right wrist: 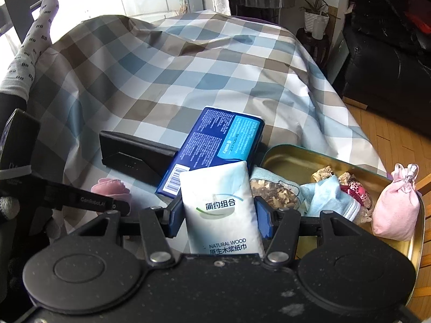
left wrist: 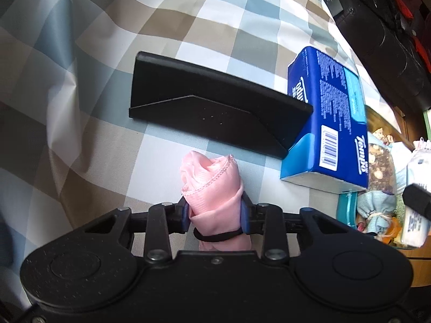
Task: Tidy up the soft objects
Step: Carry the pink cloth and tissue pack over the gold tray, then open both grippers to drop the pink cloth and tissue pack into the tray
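In the left wrist view, my left gripper (left wrist: 215,212) is shut on a rolled pink cloth (left wrist: 210,185) bound with a black hair tie, just above the checked cloth (left wrist: 134,27). The same pink roll (right wrist: 113,187) shows at the left of the right wrist view, beside the left gripper's finger. My right gripper (right wrist: 218,215) is shut on a white tissue pack (right wrist: 221,204), held upright in front of a blue tissue box (right wrist: 215,145). A pink drawstring pouch (right wrist: 396,210) stands at the right edge of a gold tin tray (right wrist: 291,161).
A black folded stand (left wrist: 210,107) lies ahead, touching the blue tissue box (left wrist: 331,123). The tray holds a blue face mask (right wrist: 328,196), a potpourri sachet (right wrist: 277,191) and several other small soft items. A socked foot (right wrist: 29,45) rests far left. Black furniture (right wrist: 388,62) stands right.
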### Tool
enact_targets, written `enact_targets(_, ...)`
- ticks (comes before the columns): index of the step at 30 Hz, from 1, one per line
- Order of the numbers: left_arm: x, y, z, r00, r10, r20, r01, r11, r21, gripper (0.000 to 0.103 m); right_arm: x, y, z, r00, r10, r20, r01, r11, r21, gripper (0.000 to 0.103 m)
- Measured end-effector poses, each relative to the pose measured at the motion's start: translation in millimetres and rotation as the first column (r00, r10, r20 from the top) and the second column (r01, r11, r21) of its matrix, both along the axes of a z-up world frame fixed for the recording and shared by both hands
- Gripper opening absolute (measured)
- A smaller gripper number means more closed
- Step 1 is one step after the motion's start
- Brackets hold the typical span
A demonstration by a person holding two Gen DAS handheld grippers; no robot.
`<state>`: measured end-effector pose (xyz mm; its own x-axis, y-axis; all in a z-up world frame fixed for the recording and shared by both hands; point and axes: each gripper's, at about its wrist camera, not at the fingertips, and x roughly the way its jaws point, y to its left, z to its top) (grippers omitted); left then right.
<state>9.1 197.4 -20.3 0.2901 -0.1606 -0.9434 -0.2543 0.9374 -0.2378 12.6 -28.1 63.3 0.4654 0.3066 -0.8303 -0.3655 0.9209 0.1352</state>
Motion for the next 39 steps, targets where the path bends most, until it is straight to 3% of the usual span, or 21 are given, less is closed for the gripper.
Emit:
enact_targets(7, 3, -22, 38, 0.997, -0.055, 0.056, 0.056, 0.998, -0.016, 0.034, 18, -39, 20, 0.986, -0.157, 0.053, 0.157, 0.988, 0.012, 0.054)
enact_targets(14, 22, -65, 72, 0.980, -0.164, 0.114, 0.167, 0.986, -0.015, 0.034, 31, -93, 36, 0.933, -0.342, 0.115, 0.345, 0.939, -0.007, 0.054)
enact_targets(20, 43, -112, 89, 0.956, -0.254, 0.147, 0.257, 0.966, 0.003, 0.034, 39, -139, 36, 0.887, -0.456, 0.070, 0.454, 0.890, 0.035, 0.054)
enact_targets(32, 83, -201, 82, 0.913, -0.385, 0.135, 0.386, 0.922, 0.021, 0.035, 36, -187, 28, 0.840, -0.542, 0.020, 0.540, 0.839, 0.066, 0.054)
enact_targets(39, 102, -225, 72, 0.910, -0.399, 0.115, 0.398, 0.917, 0.032, 0.035, 32, -206, 23, 0.819, -0.574, -0.009, 0.573, 0.816, 0.082, 0.054)
